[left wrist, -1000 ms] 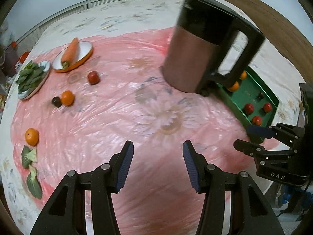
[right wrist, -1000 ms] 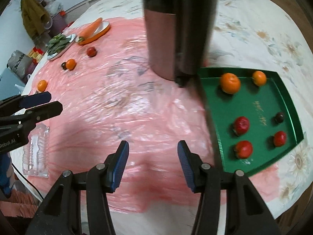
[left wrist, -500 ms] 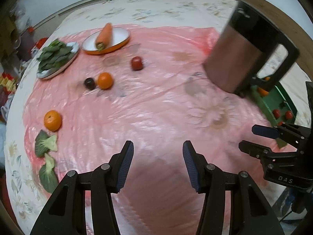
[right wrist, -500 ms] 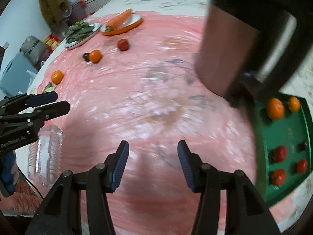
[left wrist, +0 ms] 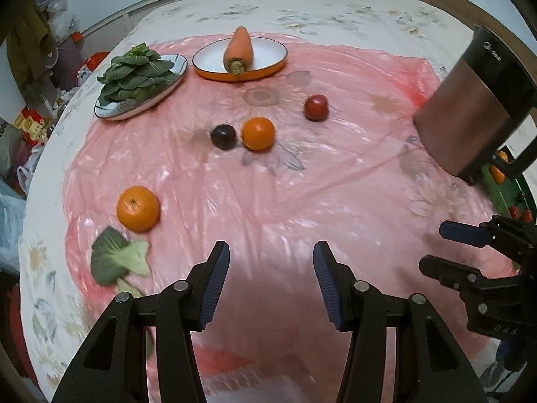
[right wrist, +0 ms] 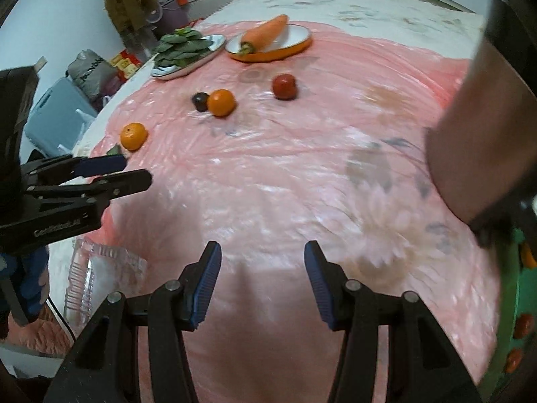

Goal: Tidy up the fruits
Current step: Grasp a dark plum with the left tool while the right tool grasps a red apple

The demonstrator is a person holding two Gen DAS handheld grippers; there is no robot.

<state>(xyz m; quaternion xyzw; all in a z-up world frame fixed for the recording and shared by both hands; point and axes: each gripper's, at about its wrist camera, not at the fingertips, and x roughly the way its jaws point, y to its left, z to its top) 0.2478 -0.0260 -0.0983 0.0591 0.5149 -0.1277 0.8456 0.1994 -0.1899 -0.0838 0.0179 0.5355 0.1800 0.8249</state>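
Loose fruit lies on the pink cloth: a near orange (left wrist: 138,208) (right wrist: 133,136), a second orange (left wrist: 257,133) (right wrist: 221,102) touching a dark plum (left wrist: 223,136) (right wrist: 200,101), and a red fruit (left wrist: 316,107) (right wrist: 284,87). The green tray (left wrist: 510,189) (right wrist: 515,288) at the right edge holds oranges and small red fruits. My left gripper (left wrist: 271,280) is open and empty above the cloth; it also shows in the right wrist view (right wrist: 124,171). My right gripper (right wrist: 262,282) is open and empty; it shows in the left wrist view (left wrist: 446,248).
A copper and black kettle (left wrist: 476,107) (right wrist: 483,127) stands beside the tray. At the back are a plate of greens (left wrist: 141,80) (right wrist: 188,53) and an orange dish with a carrot (left wrist: 240,57) (right wrist: 268,42). A loose leaf (left wrist: 115,262) lies near the front left. A clear plastic box (right wrist: 97,275) sits at the table's front edge.
Both grippers have swung left, away from the tray and kettle, toward the loose fruit. Both stay open and empty.
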